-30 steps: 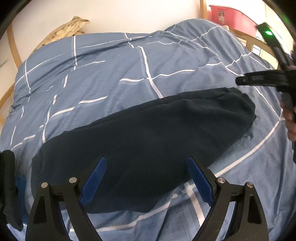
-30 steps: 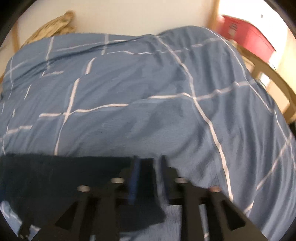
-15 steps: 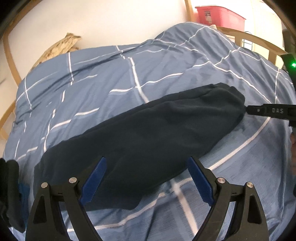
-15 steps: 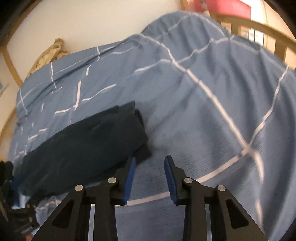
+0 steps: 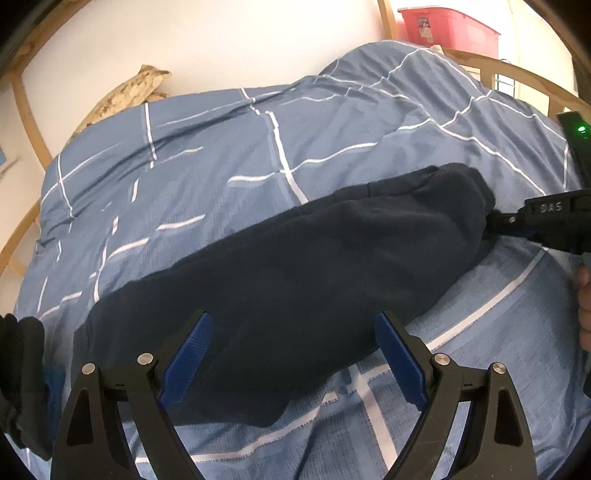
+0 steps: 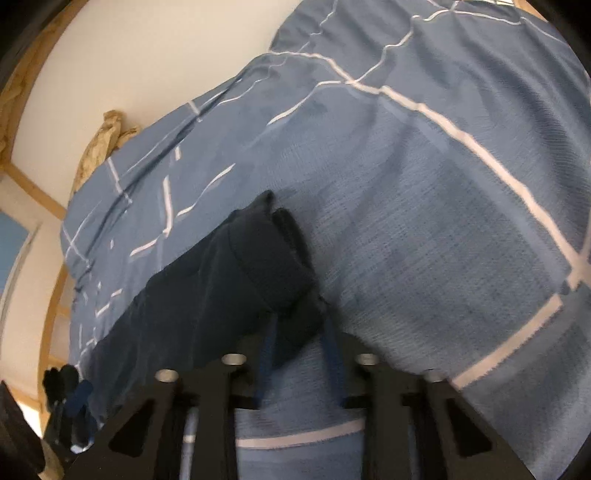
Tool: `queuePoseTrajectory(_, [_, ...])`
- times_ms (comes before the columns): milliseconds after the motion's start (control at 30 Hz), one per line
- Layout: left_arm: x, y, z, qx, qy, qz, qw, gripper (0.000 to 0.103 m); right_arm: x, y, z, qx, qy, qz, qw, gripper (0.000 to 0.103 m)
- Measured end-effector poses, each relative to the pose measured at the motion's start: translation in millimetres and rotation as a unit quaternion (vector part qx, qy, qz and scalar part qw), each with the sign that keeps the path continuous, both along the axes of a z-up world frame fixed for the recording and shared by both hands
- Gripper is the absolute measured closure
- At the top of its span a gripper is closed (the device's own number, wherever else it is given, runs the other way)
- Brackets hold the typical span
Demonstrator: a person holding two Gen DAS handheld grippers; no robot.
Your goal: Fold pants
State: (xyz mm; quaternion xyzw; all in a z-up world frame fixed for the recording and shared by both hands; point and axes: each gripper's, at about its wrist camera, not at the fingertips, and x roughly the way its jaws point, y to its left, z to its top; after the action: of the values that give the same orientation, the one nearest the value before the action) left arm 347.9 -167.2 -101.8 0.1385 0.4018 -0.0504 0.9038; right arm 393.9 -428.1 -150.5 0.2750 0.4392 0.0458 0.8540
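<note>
Two grippers at work: one pinching, one waiting wide.
Right gripper (image 6: 299,332): low centre of its own view, jaws closed down on the near end of the pants, dark cloth bunched between the blue pads; this view is blurred, so the exact bite is hard to read.
Right gripper seen from the left wrist: a black body reaching in from the right edge of that frame, its tip (image 5: 493,223) meeting the far end of the dark cloth, a green light on its body above.
Hand (image 5: 583,314): only a sliver shows at the right edge, below that gripper.
Left gripper (image 5: 291,354): bottom centre of its view, jaws spread wide, blue pads either side of the pants' near edge, gripping nothing.
Pants (image 5: 295,280): dark navy, lying in one long band from lower left to middle right of the left wrist view, flat on the duvet.
Duvet (image 5: 221,155): blue with white grid lines, filling most of both frames.
Red bin (image 5: 450,27): top right, beyond the bed.
Wooden frame (image 5: 27,107): curving up the left edge.
Tan cloth (image 5: 129,92): upper left, against the white wall.
</note>
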Motion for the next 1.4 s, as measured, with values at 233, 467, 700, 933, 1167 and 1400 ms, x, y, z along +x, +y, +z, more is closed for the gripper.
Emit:
queuePoseTrajectory(233, [1,6,-2,-0.011,0.007,0.020,0.9997,0.013,-23,2,23,-0.105,-0.021,-0.060,0.993,0.095])
queuePoseTrajectory(467, [-2,26,-2,-0.015,0.010,0.034,0.9992,0.013,-26,7,18,-0.151,-0.003,-0.074,0.986,0.093])
queuePoseTrajectory(700, [-17,24,11,-0.011,-0.026,0.025,0.9993,0.011,-49,9,47,-0.120,-0.076,-0.060,0.988,0.074])
queuePoseTrajectory(933, [-7,26,13,-0.015,-0.021,0.035,0.9991,0.011,-24,15,32,-0.089,-0.052,-0.034,0.994,0.059])
queuePoseTrajectory(1167, [-2,30,7,-0.009,-0.017,0.049,0.9986,0.011,-10,21,17,-0.109,-0.027,-0.011,0.994,0.084])
queuePoseTrajectory(1400, [1,39,-4,-0.015,-0.001,0.064,0.9978,0.011,-29,34,29,-0.214,-0.038,-0.043,0.975,0.092])
